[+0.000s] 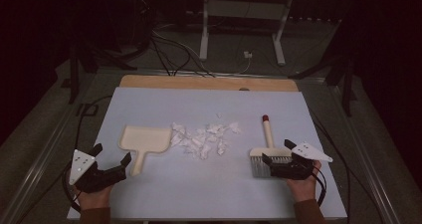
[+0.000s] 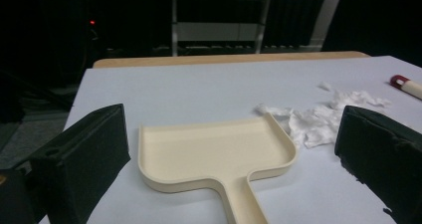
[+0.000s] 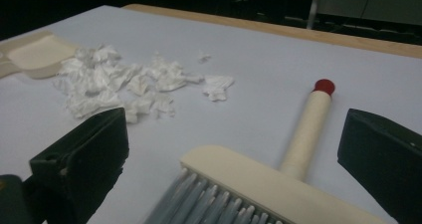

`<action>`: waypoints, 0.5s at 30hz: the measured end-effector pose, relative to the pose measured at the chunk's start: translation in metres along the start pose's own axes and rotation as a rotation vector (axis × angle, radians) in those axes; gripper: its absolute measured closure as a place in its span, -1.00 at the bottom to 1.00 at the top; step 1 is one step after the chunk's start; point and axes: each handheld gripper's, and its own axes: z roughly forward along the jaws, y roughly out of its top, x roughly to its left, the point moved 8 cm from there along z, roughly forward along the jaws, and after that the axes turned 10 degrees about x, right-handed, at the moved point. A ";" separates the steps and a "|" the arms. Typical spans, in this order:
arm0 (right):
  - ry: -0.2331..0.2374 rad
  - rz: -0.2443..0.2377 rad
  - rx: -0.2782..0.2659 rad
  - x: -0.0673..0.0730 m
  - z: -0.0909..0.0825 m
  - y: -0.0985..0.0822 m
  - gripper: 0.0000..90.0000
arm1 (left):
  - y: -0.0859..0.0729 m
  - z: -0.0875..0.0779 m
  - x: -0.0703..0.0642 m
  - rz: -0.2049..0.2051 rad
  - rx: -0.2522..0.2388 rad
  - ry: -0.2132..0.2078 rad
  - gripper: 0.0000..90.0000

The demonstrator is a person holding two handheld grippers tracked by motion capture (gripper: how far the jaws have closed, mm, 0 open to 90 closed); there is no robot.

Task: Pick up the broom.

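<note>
While you sit at the near edge of the table, your left gripper (image 1: 110,158) rests by the near left corner with its jaws wide apart and nothing between them. Your right gripper (image 1: 279,151) is near the right side, jaws also wide apart, right by the grey bristles of the brush (image 1: 269,149). The jaws are not holding the brush.

You work on a pale blue sheet (image 1: 199,189) that covers most of the table. A cream dustpan (image 1: 145,140) lies flat just past your left gripper, with its handle pointing back at you. Beside it, in the middle, sits a pile of torn white paper bits (image 1: 203,138). The brush lies to the right of the pile, and its cream handle with a red tip points away from you.

Farther off, a strip of bare wood (image 1: 209,82) shows along the far edge of the table. Beyond that the room is dark, with a grey floor, black cables (image 1: 169,55) and a white metal stand (image 1: 244,20).
</note>
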 end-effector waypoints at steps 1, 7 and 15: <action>-0.003 -0.006 0.006 0.002 0.001 -0.001 -1.00 | -0.001 0.001 0.000 0.008 0.006 0.008 -0.97; -0.009 -0.011 0.016 0.005 0.001 0.000 -1.00 | -0.003 -0.001 0.005 0.008 0.014 0.023 -0.97; -0.029 -0.050 0.013 0.014 -0.005 0.013 -1.00 | -0.004 -0.003 0.008 0.020 -0.004 0.021 -0.97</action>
